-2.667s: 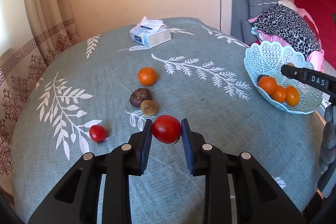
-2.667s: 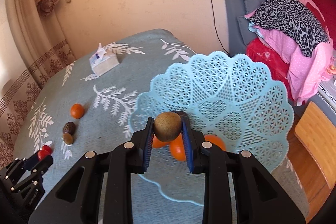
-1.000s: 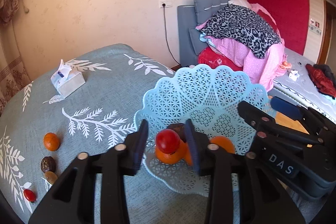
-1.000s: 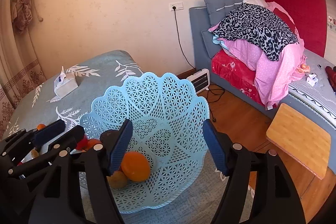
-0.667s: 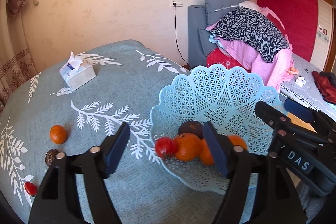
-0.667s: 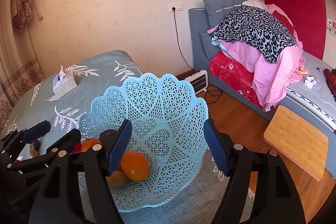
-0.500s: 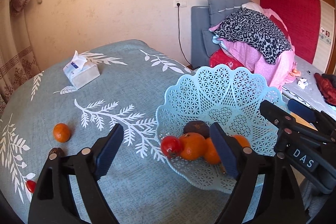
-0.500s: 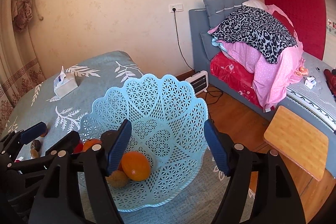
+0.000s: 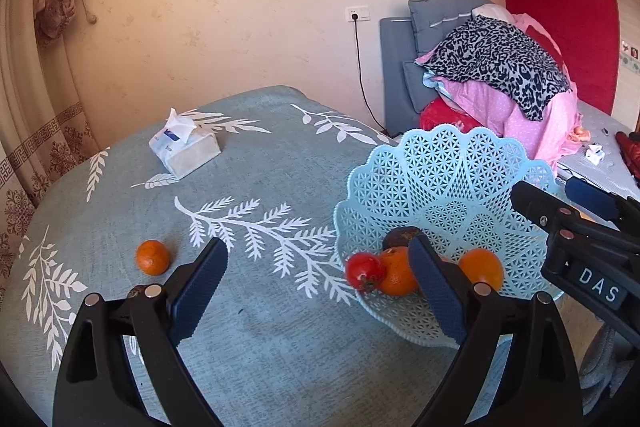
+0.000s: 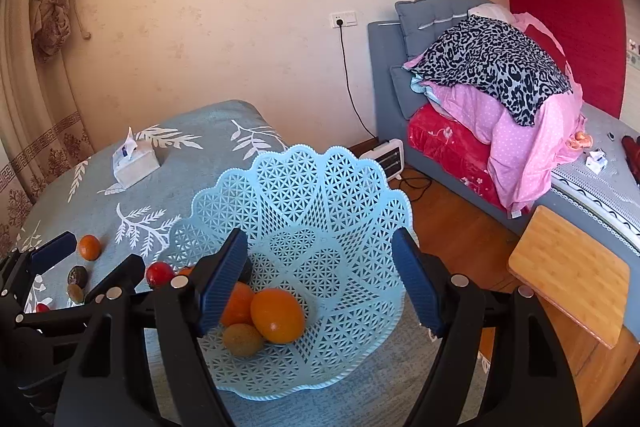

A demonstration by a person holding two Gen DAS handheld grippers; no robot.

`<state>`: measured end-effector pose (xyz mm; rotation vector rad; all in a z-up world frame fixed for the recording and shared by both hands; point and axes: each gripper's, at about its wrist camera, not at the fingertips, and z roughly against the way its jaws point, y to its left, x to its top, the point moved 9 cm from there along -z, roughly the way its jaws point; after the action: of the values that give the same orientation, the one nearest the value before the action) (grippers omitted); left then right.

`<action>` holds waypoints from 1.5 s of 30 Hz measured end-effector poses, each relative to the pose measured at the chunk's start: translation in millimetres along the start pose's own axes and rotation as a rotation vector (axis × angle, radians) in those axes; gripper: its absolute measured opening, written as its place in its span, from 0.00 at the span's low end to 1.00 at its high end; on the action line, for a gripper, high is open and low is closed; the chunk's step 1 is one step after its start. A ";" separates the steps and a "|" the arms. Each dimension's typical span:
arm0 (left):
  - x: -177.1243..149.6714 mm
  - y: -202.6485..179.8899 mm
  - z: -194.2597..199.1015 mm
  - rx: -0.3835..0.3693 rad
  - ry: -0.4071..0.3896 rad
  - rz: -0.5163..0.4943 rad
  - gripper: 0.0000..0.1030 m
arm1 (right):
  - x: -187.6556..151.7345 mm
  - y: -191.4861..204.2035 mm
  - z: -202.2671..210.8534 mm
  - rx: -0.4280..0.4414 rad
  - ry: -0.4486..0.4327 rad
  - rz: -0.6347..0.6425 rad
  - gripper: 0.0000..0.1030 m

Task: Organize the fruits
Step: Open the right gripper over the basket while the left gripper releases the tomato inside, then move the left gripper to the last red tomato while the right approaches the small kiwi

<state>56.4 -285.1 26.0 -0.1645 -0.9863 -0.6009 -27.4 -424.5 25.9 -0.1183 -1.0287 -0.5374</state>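
Note:
A light blue lattice basket (image 9: 472, 171) (image 10: 320, 183) stands at the table's right edge. It holds a red tomato (image 9: 364, 271) (image 10: 159, 274), oranges (image 9: 480, 267) (image 10: 277, 315), a dark fruit (image 9: 396, 238) and a brown kiwi (image 10: 242, 339). My left gripper (image 9: 316, 287) is open and empty, just left of the basket. My right gripper (image 10: 322, 285) is open and empty over the basket. An orange (image 9: 152, 257) (image 10: 89, 247), a dark fruit (image 10: 77, 275), a brown fruit (image 10: 75, 292) and a small tomato (image 10: 42, 307) lie on the table.
A tissue pack (image 9: 184, 151) (image 10: 133, 163) lies at the far side of the teal tablecloth (image 9: 260, 187). A bed with piled bedding (image 10: 496, 91) and a wooden stool (image 10: 568, 279) stand to the right, beyond the table's edge.
The left gripper carried the red tomato to the basket, opened and let it go there, then drew back left. The right gripper let its kiwi go into the basket and stays open.

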 end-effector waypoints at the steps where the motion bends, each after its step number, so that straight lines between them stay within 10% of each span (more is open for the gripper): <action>1: -0.4 2.0 0.8 0.002 -0.001 0.002 0.88 | 0.3 1.2 1.1 0.001 -0.002 0.002 0.74; 45: -67.3 151.2 42.5 0.180 0.049 0.216 0.89 | -25.2 160.7 4.5 0.196 0.038 0.220 0.74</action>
<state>80.4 -116.4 14.6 -0.0947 -0.9553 -0.3153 35.8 -274.6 31.7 -0.0465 -1.0118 -0.2369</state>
